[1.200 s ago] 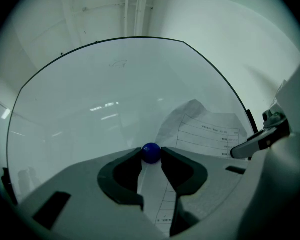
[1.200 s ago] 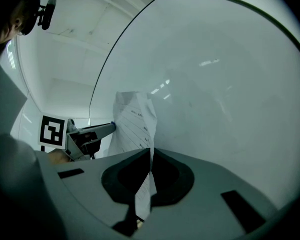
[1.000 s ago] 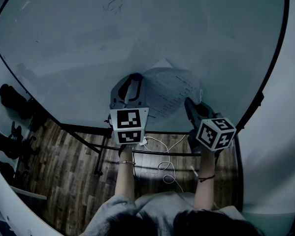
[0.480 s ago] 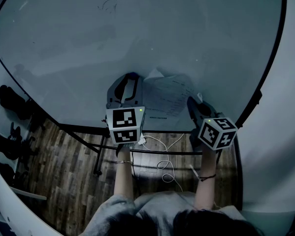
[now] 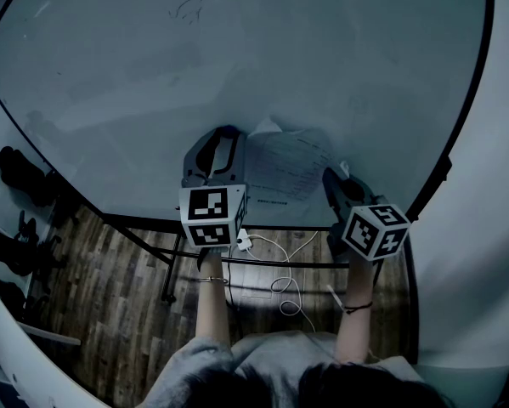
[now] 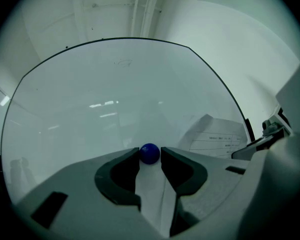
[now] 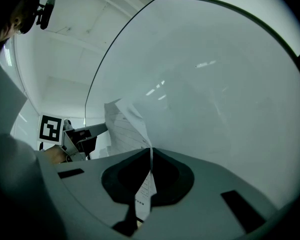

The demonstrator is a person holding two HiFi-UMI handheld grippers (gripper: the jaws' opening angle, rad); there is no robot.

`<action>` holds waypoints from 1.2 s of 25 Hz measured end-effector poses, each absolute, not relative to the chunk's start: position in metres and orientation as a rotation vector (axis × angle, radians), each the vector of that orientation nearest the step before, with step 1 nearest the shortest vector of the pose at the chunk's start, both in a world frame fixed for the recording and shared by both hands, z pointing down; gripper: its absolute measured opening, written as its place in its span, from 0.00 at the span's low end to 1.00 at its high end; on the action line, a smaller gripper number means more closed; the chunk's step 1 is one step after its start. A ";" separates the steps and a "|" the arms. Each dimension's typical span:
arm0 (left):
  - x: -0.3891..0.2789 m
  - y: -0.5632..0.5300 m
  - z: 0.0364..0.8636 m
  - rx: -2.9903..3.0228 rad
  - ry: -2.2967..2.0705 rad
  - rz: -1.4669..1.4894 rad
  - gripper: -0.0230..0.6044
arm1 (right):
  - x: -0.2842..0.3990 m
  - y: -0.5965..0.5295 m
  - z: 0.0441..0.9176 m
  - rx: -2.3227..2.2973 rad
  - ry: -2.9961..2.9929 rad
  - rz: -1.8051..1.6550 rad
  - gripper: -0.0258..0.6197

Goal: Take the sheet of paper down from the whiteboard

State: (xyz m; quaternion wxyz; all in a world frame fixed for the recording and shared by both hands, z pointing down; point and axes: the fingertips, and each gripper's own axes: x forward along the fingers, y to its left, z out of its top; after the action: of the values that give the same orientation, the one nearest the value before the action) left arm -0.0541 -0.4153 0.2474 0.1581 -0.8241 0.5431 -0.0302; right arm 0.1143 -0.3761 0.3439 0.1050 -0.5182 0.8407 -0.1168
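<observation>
The printed sheet of paper point(image 5: 288, 164) hangs against the lower part of the whiteboard point(image 5: 237, 58), between my two grippers. My left gripper point(image 5: 223, 136) is at the sheet's left edge, shut on a small blue ball magnet point(image 6: 150, 153) held just in front of the board. The paper point(image 6: 217, 141) lies to its right. My right gripper point(image 5: 332, 178) is shut on the sheet's right edge. In the right gripper view the paper point(image 7: 124, 126) runs down between the closed jaws point(image 7: 151, 151), and its top corner curls away from the board.
The board's black frame and stand point(image 5: 178, 253) are below the grippers. A white cable point(image 5: 279, 283) lies on the wooden floor. Dark objects point(image 5: 20, 177) stand at the left. A white wall point(image 5: 492, 253) is at the right.
The sheet has shifted and straightened, and its upper left corner now stands free of the board. My left gripper has drifted slightly down and left. The right gripper has hardly moved.
</observation>
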 end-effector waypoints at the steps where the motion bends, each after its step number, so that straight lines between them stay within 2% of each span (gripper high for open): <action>1: -0.055 -0.416 0.249 -2.356 1.555 -0.095 0.22 | 0.114 -0.376 0.344 -1.527 2.477 -0.344 0.04; 24: -0.066 -0.402 0.264 -2.457 1.549 0.069 0.22 | 0.115 -0.373 0.348 -1.558 2.473 -0.333 0.04; 30: -0.073 -0.397 0.283 -2.541 1.585 0.124 0.19 | 0.117 -0.372 0.347 -1.572 2.467 -0.305 0.04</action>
State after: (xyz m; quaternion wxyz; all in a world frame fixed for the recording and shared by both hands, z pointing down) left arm -0.0733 -0.3974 0.2831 0.0718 -0.8455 0.5275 0.0414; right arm 0.1169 -0.3723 0.3469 0.0999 -0.5319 0.8345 -0.1031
